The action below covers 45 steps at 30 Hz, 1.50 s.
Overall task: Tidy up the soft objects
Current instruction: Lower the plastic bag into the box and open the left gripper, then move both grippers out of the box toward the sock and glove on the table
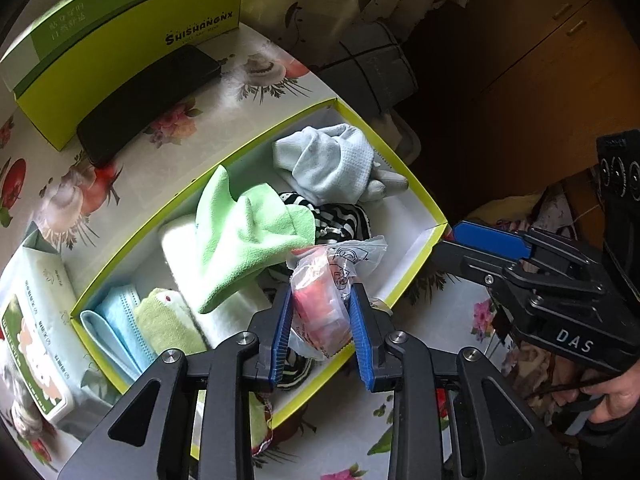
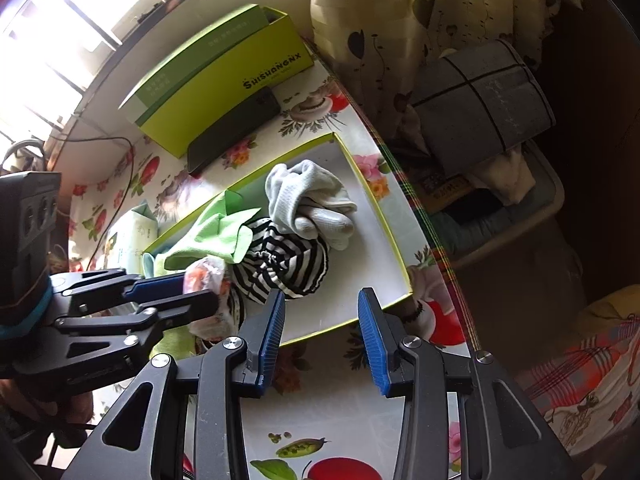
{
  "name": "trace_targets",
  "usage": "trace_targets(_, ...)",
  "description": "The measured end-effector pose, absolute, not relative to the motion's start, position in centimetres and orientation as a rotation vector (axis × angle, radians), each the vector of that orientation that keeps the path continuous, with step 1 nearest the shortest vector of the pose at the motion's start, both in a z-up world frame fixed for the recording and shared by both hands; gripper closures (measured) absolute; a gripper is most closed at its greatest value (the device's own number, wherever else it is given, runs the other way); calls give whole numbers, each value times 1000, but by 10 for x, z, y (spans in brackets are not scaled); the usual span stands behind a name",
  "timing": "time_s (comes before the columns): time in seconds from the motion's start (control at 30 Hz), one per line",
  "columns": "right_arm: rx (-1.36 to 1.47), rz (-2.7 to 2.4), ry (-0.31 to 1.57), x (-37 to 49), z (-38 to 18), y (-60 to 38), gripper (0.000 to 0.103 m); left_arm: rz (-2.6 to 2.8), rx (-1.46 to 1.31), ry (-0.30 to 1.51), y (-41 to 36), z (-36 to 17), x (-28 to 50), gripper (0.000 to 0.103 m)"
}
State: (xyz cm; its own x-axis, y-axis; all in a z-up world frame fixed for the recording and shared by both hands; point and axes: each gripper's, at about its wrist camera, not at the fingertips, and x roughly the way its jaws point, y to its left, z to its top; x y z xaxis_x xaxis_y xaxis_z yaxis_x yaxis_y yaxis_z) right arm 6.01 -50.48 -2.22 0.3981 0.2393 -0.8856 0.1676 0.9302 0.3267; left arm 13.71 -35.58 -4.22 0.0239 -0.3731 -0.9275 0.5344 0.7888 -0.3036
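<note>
A shallow open box with a yellow-green rim (image 1: 384,148) (image 2: 396,240) lies on the flowered tablecloth. In it are pale grey-blue socks (image 1: 328,164) (image 2: 304,196), a green cloth (image 1: 248,232) (image 2: 216,232), a black-and-white striped piece (image 1: 344,220) (image 2: 280,264), a blue face mask (image 1: 124,320) and a light green towel (image 1: 168,320). My left gripper (image 1: 320,292) (image 2: 188,284) is over the box's near side, shut on a clear plastic bag (image 1: 320,304) (image 2: 206,276) with something red-pink inside. My right gripper (image 2: 322,296) (image 1: 460,232) stands open with nothing between its fingers, above the box's near right corner.
A taller green box lettered SHISHANGNX (image 1: 120,40) (image 2: 224,92) stands at the back with a black phone (image 1: 148,100) (image 2: 236,132) leaning on it. A wet-wipes pack (image 1: 40,328) lies left of the open box. Past the table's right edge are a grey bag (image 2: 480,100) and a plastic bin (image 2: 520,224).
</note>
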Motion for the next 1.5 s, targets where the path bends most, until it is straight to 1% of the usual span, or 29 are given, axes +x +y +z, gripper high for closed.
trace_targets(0.03, 396, 49, 1170, 60, -22, -505, 66, -699, 142, 1384, -356, -43, 138, 72)
trace_targets(0.1, 396, 54, 1170, 59, -23, -505, 66, -697, 125, 1381, -354, -42, 138, 67)
trace_targets(0.23, 388, 72, 1173, 58, -24, -498, 66, -683, 98, 1375, -348, -40, 138, 65)
trace_targets(0.3, 383, 83, 1174, 59, -23, -494, 66, -673, 81, 1382, -344, -41, 139, 61)
trace_targets(0.67, 350, 142, 1159, 56, -13, -471, 66, -631, 11, 1368, -321, -30, 134, 61)
trace_targets(0.8, 315, 194, 1172, 57, -14, -455, 77, -598, -9, 1347, -310, -21, 131, 61)
trace_targets(0.9, 300, 221, 1188, 62, -21, -443, 78, -560, -6, 1328, -300, -13, 126, 61)
trace_targets(1.23, 250, 239, 1284, 83, -61, -417, 79, -443, 0, 1276, -262, 6, 112, 61)
trace_targets(1.5, 242, 248, 1241, 70, -32, -411, 79, -400, 19, 1210, -238, 22, 100, 61)
